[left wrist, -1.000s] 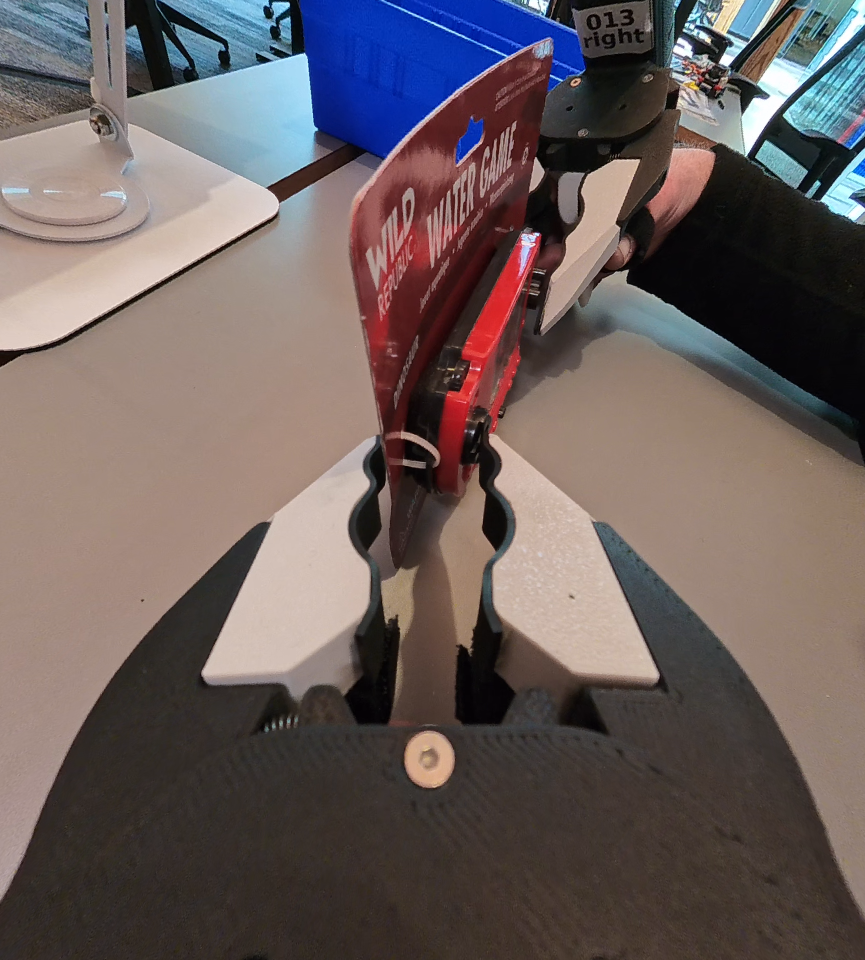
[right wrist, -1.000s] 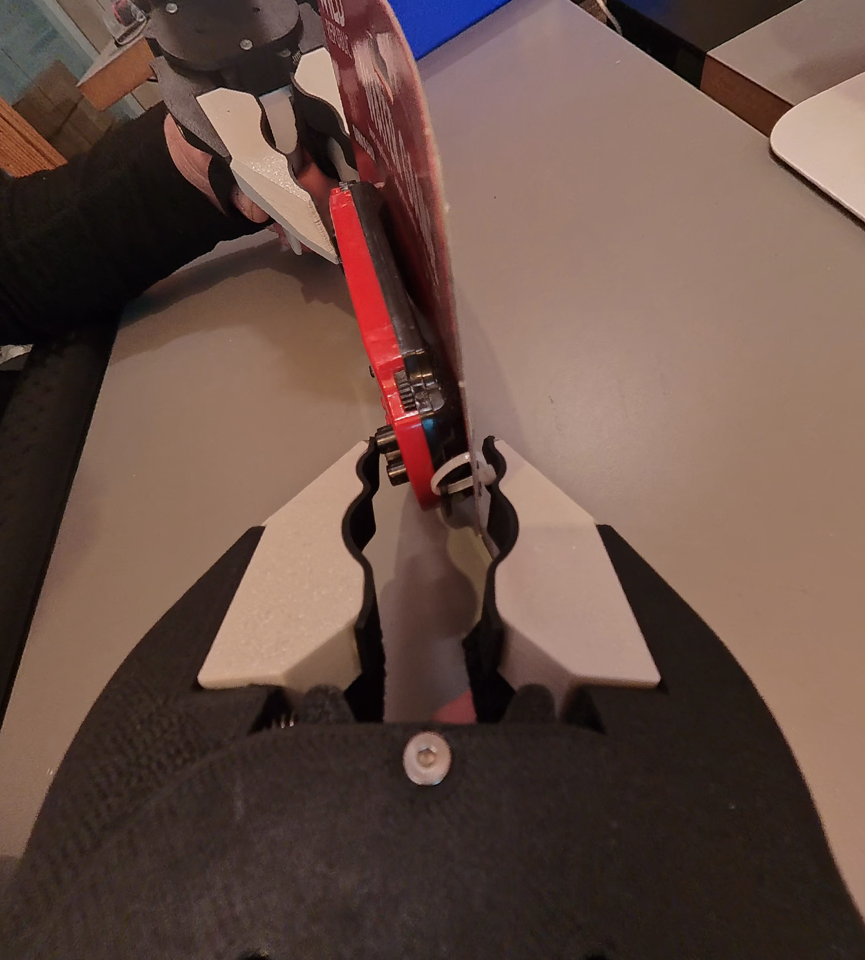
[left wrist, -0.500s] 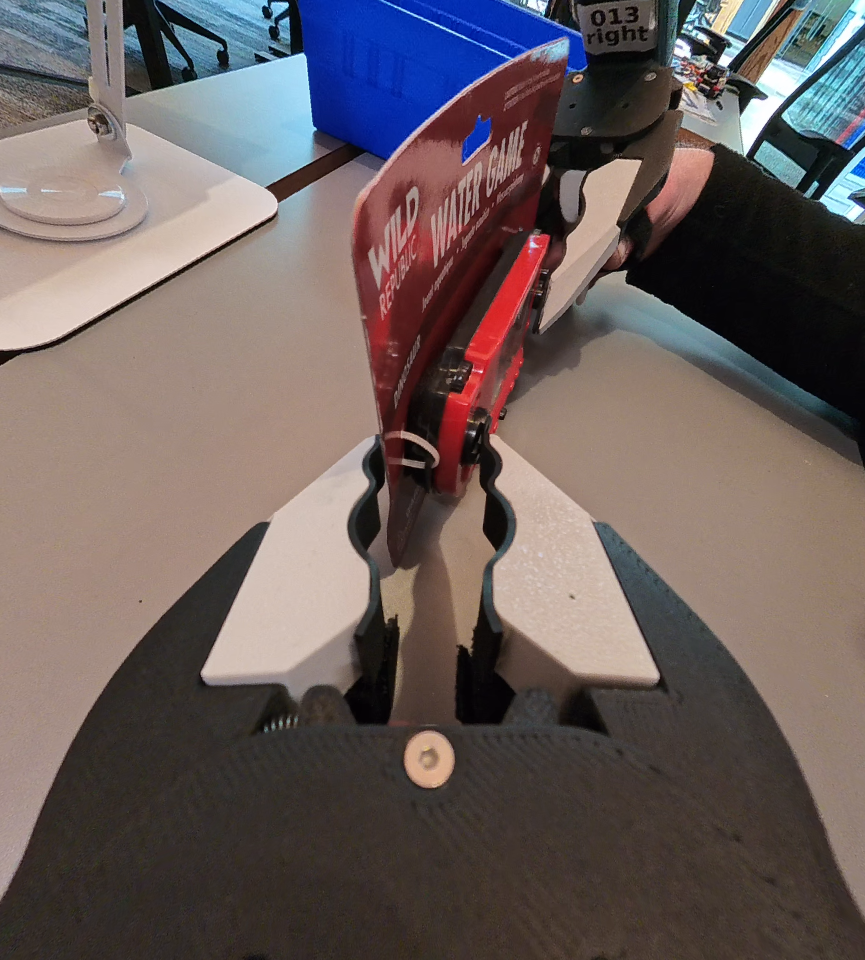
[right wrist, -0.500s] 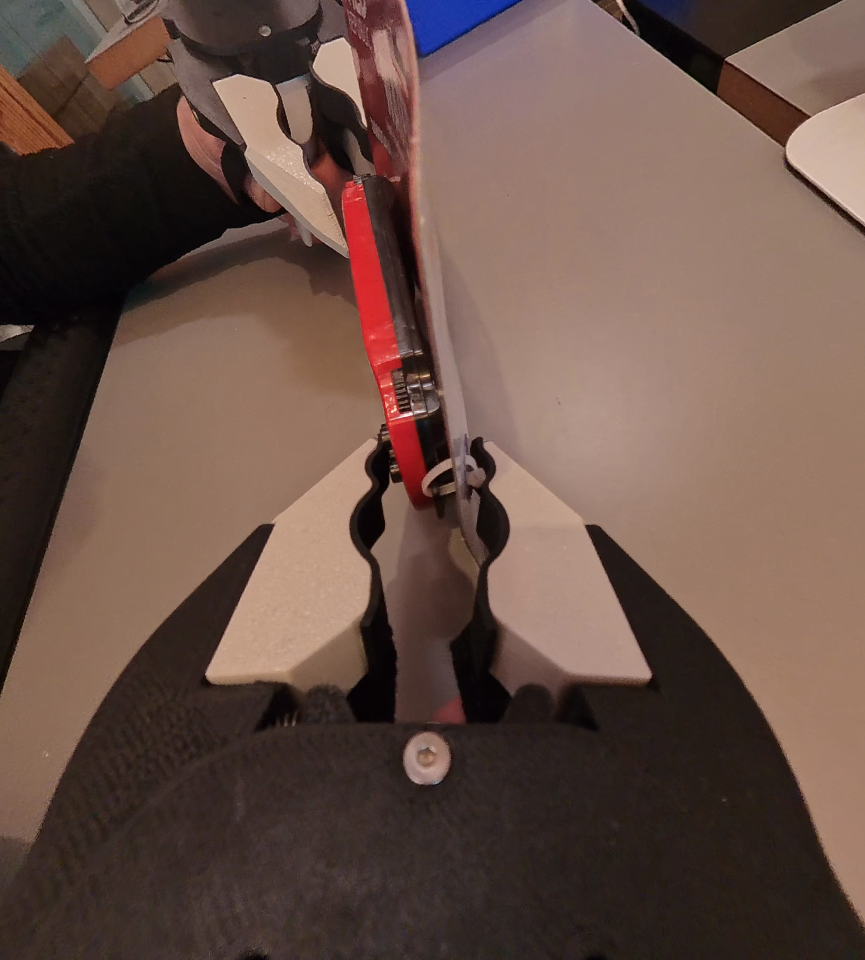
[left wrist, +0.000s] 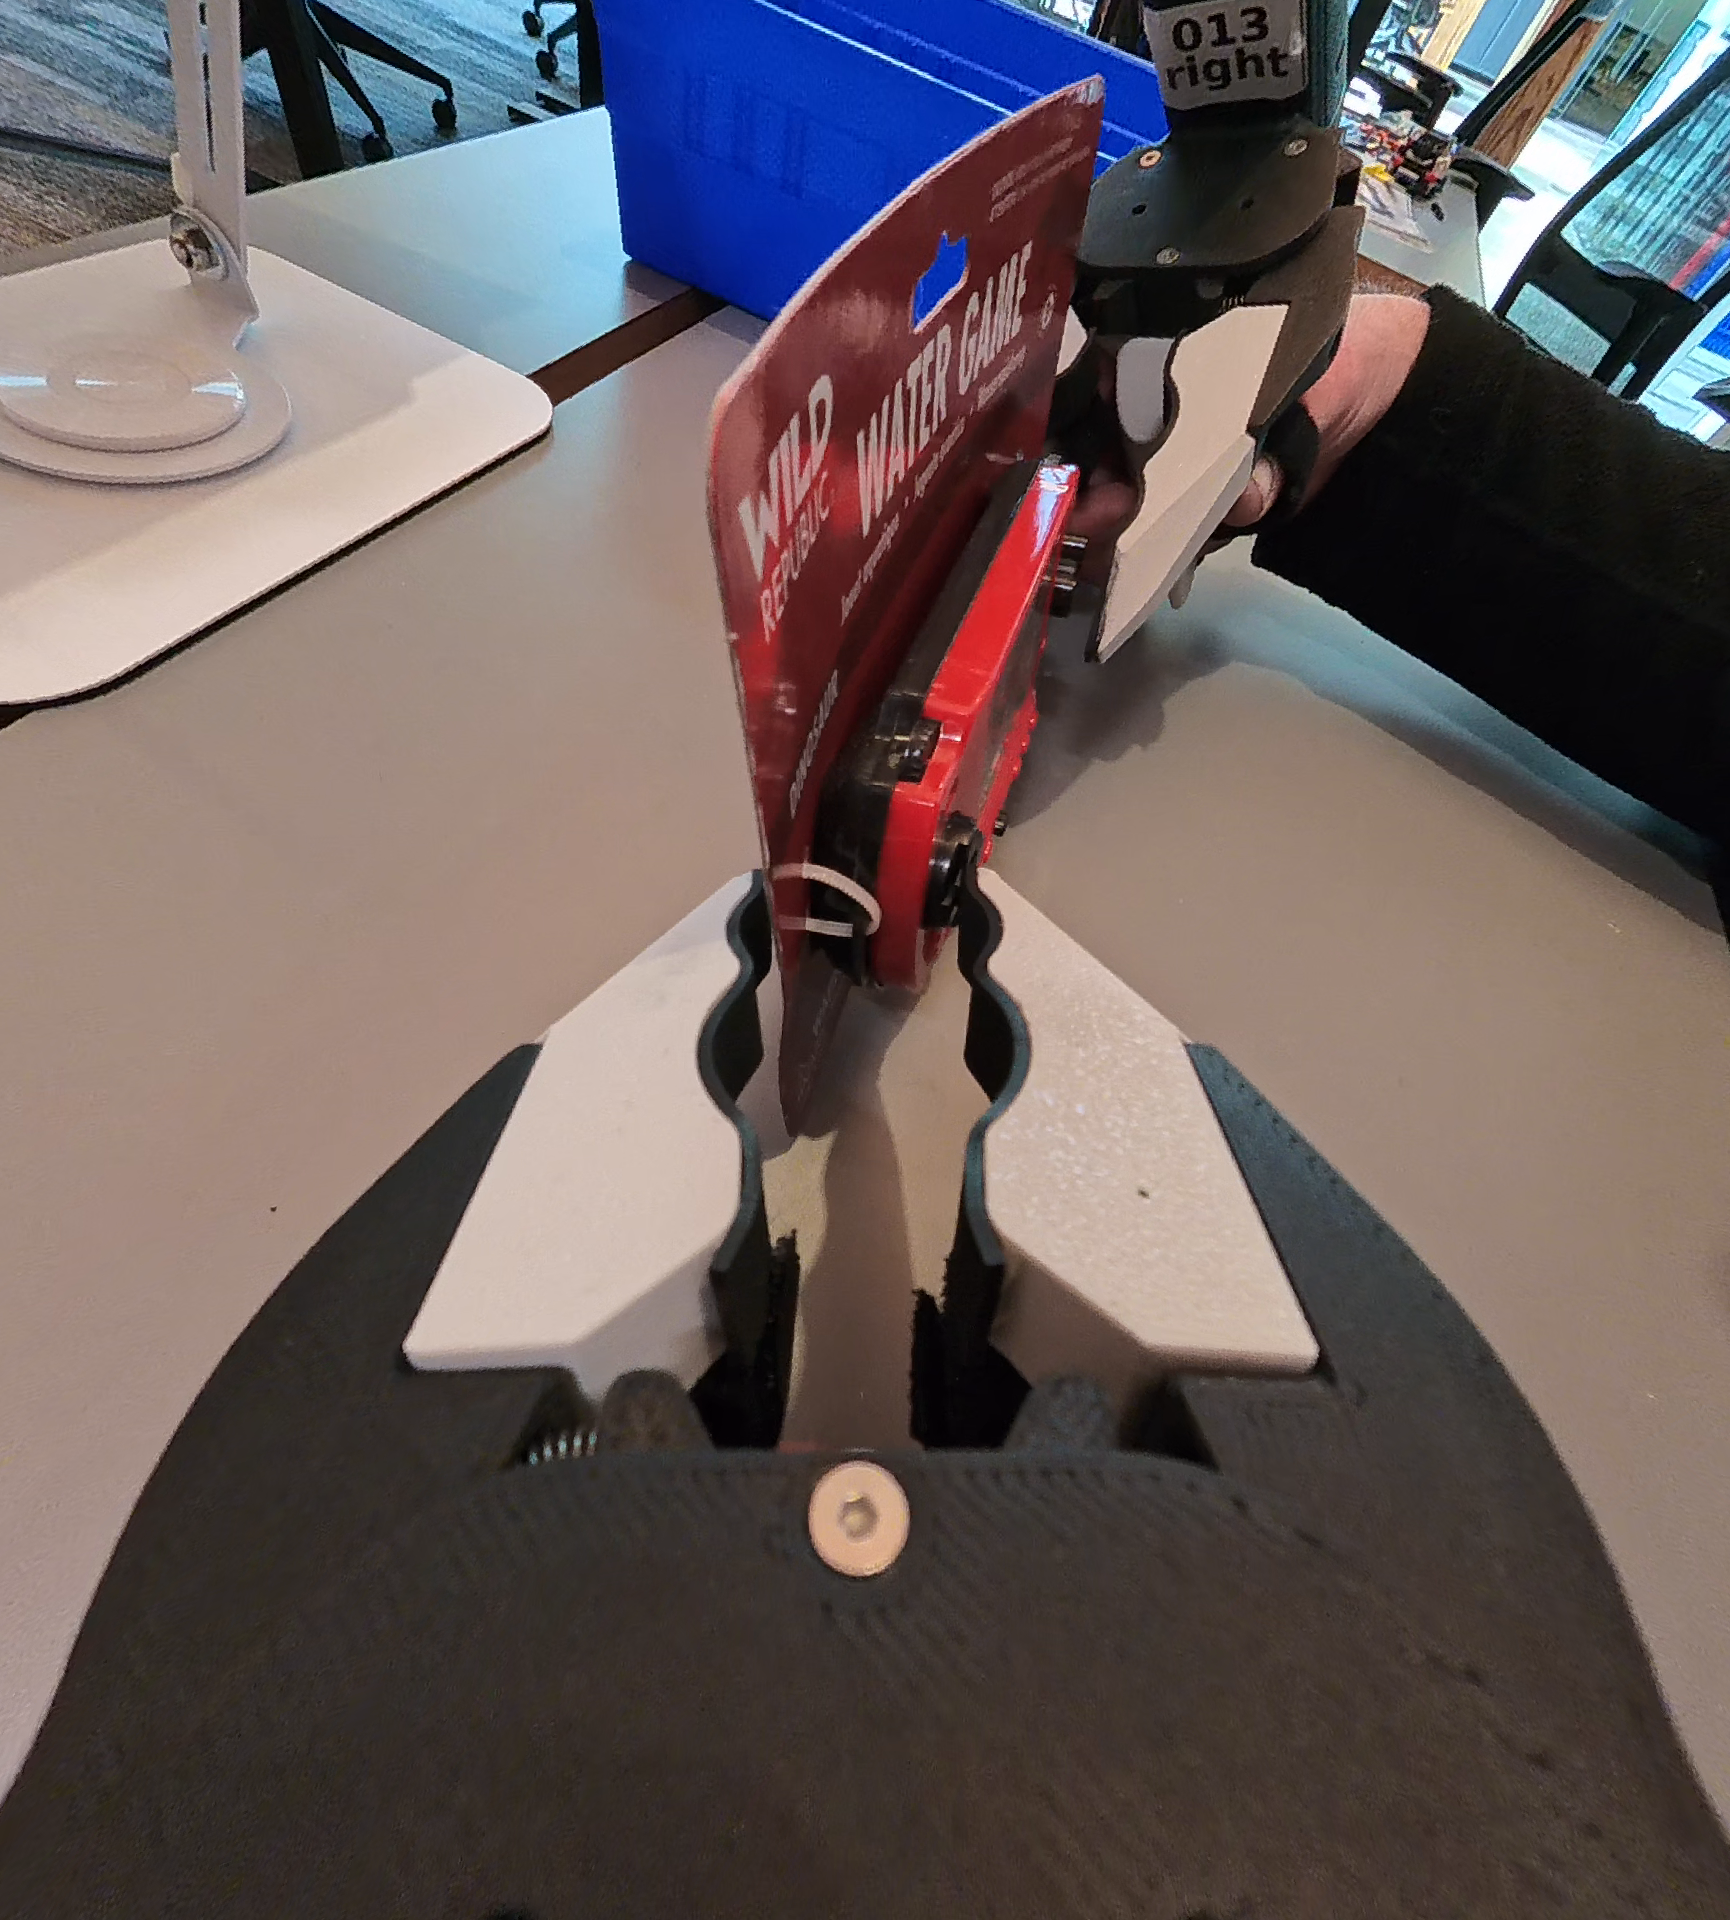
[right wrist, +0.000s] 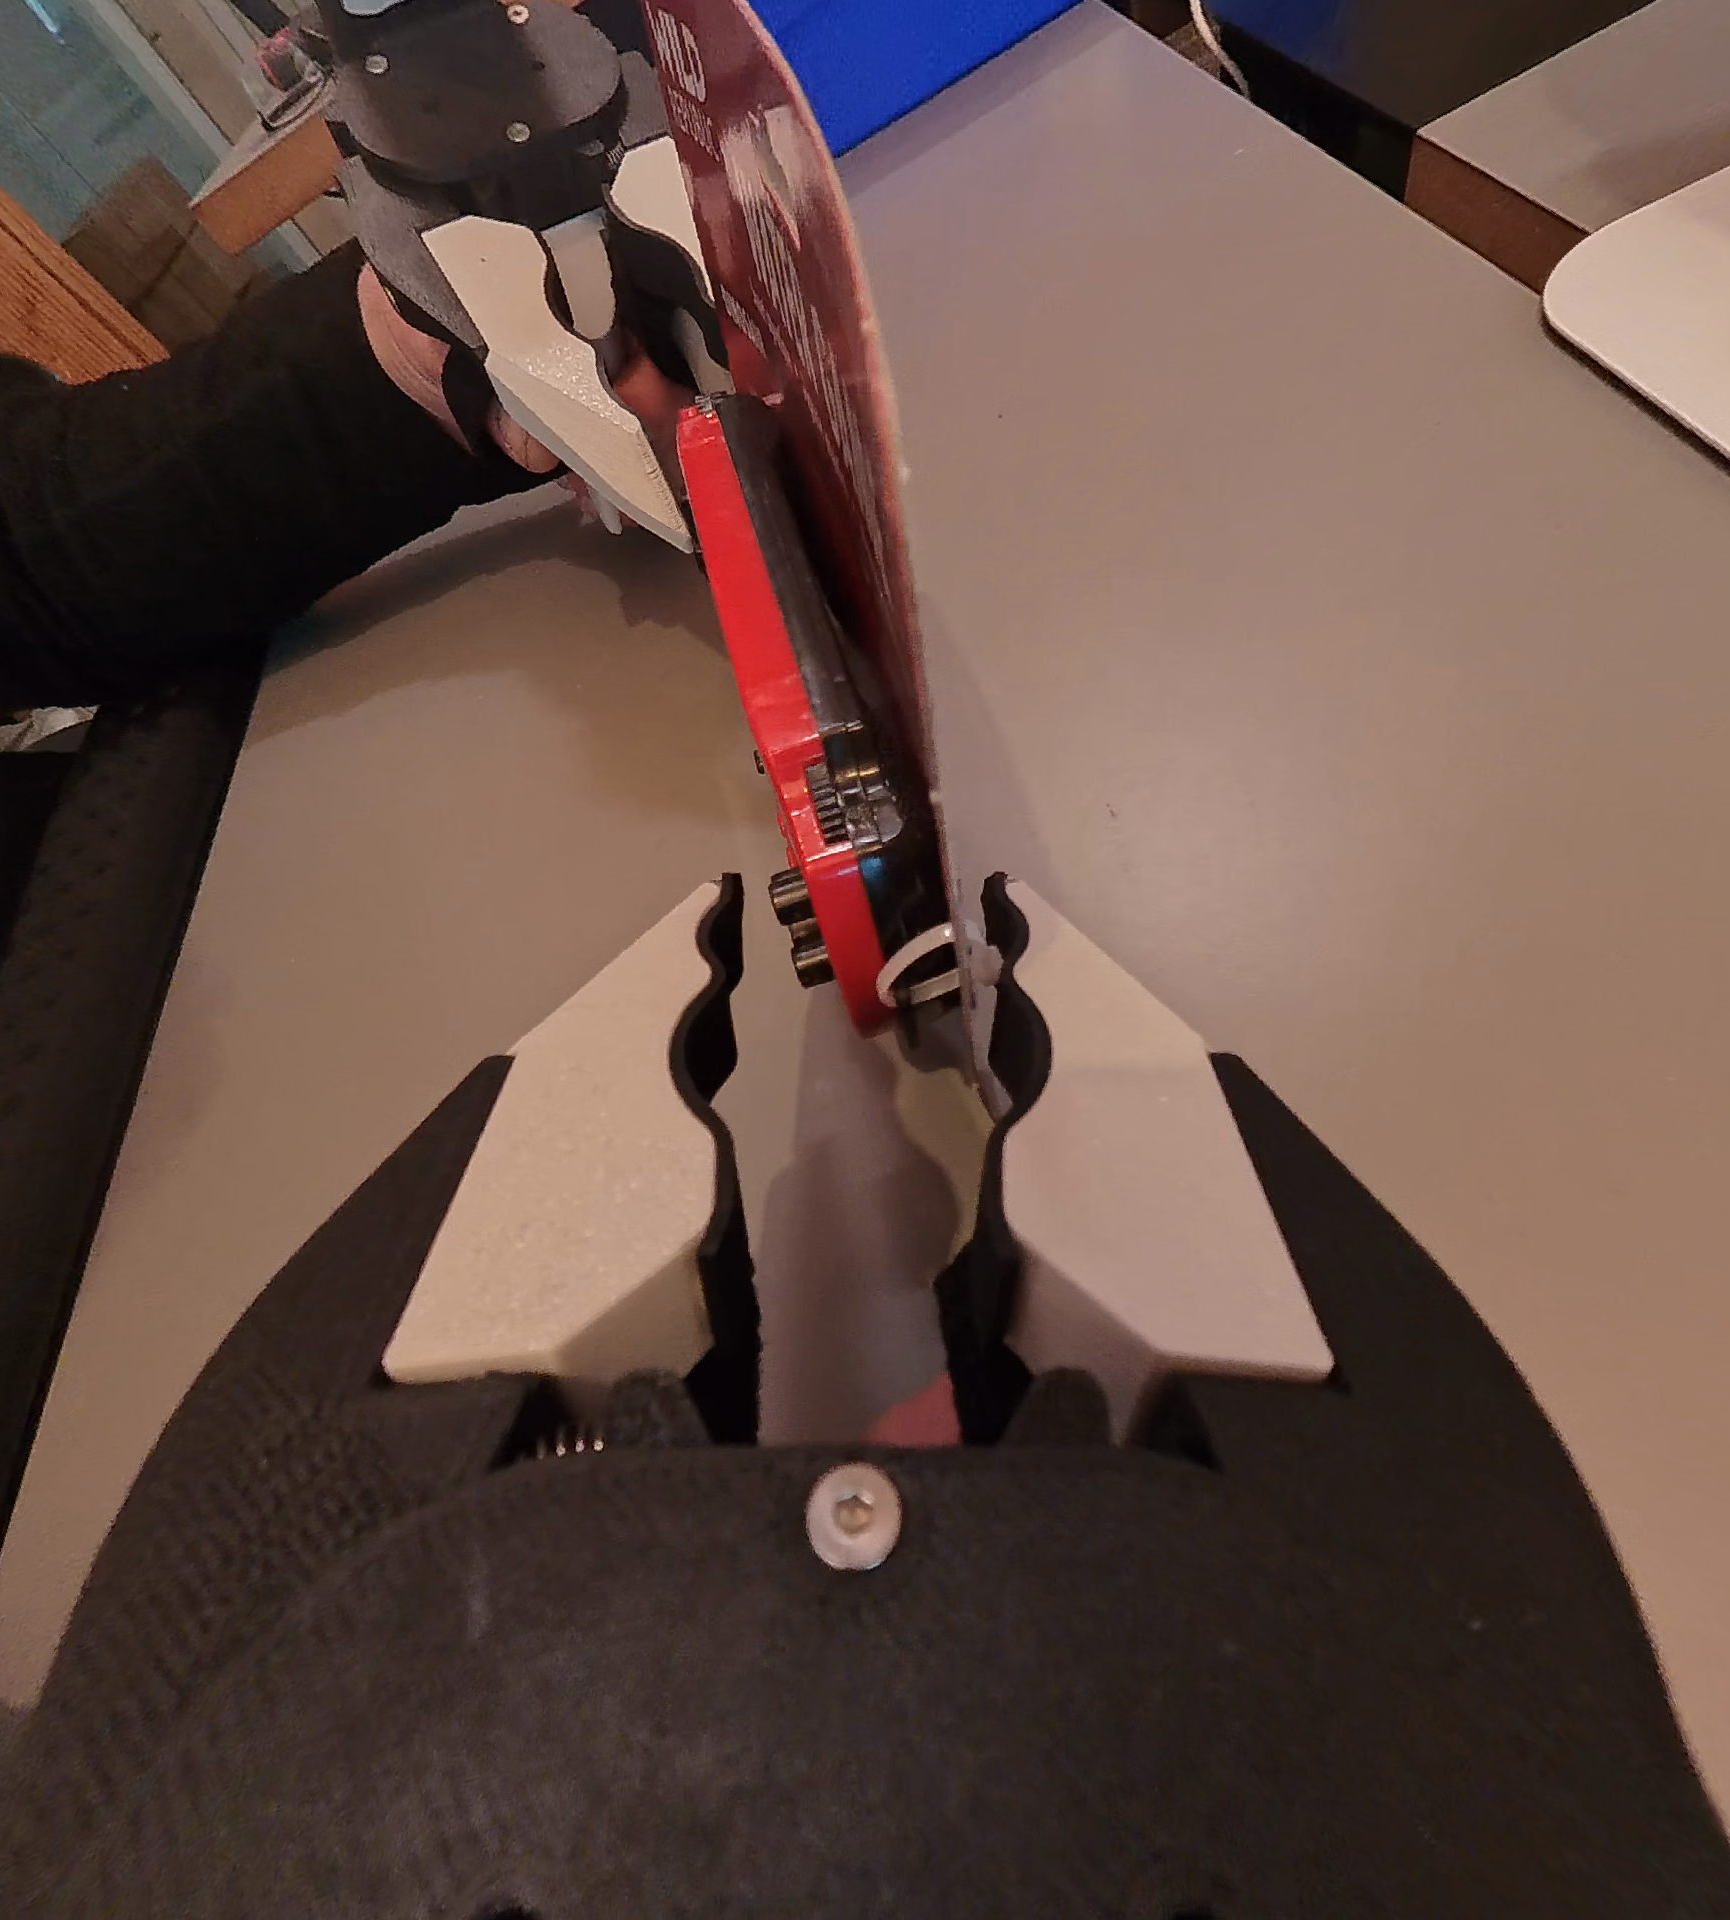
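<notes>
The left gripper (left wrist: 866, 914) is clamping one end of the upright toy (left wrist: 954, 717) squarely, while the right gripper (right wrist: 861, 914), jaws apart, is straddling the opposite end.

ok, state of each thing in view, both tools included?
left tool: shut on the carded toy, at its end.
right tool: open; one finger against the toy, the other clear of it.
carded toy: on edge, spanning both tools.
zip tie: fastened around the toy and its backing.
blue bin: upright, behind.
</notes>
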Demonstrator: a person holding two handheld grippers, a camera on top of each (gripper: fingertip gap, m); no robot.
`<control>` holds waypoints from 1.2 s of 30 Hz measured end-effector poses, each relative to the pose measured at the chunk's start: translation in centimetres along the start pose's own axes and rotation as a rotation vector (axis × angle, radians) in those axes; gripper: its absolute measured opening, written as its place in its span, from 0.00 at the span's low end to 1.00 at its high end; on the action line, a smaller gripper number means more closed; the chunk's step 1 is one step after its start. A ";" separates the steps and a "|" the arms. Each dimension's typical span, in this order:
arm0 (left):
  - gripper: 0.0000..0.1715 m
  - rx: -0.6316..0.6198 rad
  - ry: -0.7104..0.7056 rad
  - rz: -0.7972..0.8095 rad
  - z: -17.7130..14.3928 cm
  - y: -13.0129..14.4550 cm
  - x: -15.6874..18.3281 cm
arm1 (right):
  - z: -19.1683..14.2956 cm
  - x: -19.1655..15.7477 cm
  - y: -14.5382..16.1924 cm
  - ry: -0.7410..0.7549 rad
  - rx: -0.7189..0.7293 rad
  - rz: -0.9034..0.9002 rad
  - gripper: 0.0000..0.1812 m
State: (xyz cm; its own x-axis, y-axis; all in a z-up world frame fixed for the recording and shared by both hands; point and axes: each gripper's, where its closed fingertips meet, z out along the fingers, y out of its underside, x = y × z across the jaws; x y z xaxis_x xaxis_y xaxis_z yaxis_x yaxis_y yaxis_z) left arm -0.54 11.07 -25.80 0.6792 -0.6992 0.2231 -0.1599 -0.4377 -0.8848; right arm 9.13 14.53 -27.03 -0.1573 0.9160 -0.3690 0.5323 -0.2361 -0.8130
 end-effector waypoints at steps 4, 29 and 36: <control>0.20 0.000 0.001 -0.001 0.0 0.0 0.1 | 0.0 -0.1 0.0 -0.003 0.001 -0.001 0.24; 0.20 -0.001 0.004 -0.001 0.2 0.0 0.2 | -0.2 -0.1 0.0 -0.008 0.002 -0.020 0.17; 0.20 -0.001 0.003 -0.002 0.2 0.0 0.2 | -0.1 -0.1 0.0 -0.010 0.009 -0.001 0.24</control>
State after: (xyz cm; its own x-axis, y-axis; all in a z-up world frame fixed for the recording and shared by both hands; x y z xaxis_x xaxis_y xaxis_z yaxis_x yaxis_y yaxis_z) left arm -0.24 11.07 -25.81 0.6774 -0.7001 0.2258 -0.1594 -0.4393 -0.8841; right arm 9.25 14.47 -26.88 -0.1661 0.9131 -0.3723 0.5244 -0.2380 -0.8176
